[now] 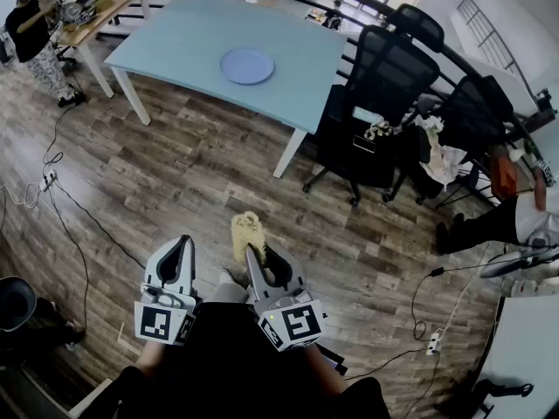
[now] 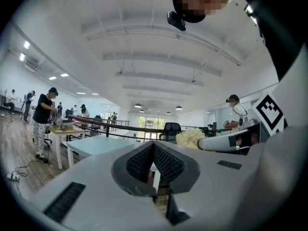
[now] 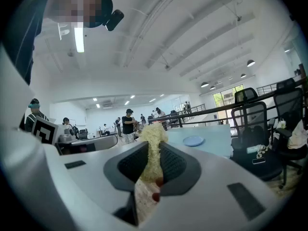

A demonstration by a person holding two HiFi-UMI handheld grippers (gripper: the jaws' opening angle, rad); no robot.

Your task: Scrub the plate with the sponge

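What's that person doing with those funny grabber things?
A person stands on the wooden floor with a gripper in each hand. The right gripper is clamped on a pale yellow, stringy sponge. The left gripper is shut with nothing in it. The round blue plate sits on the light blue table ahead, apart from both grippers, so scrubbing has not begun.

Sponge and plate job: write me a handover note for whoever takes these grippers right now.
Left gripper: shut, empty, held low over the wood floor.
Right gripper: shut on the sponge.
Plate: lies on the blue table ahead, well away from both grippers.
Done: sponge is in hand.
Left: get to the table and scrub the plate; no scrubbing has begun.
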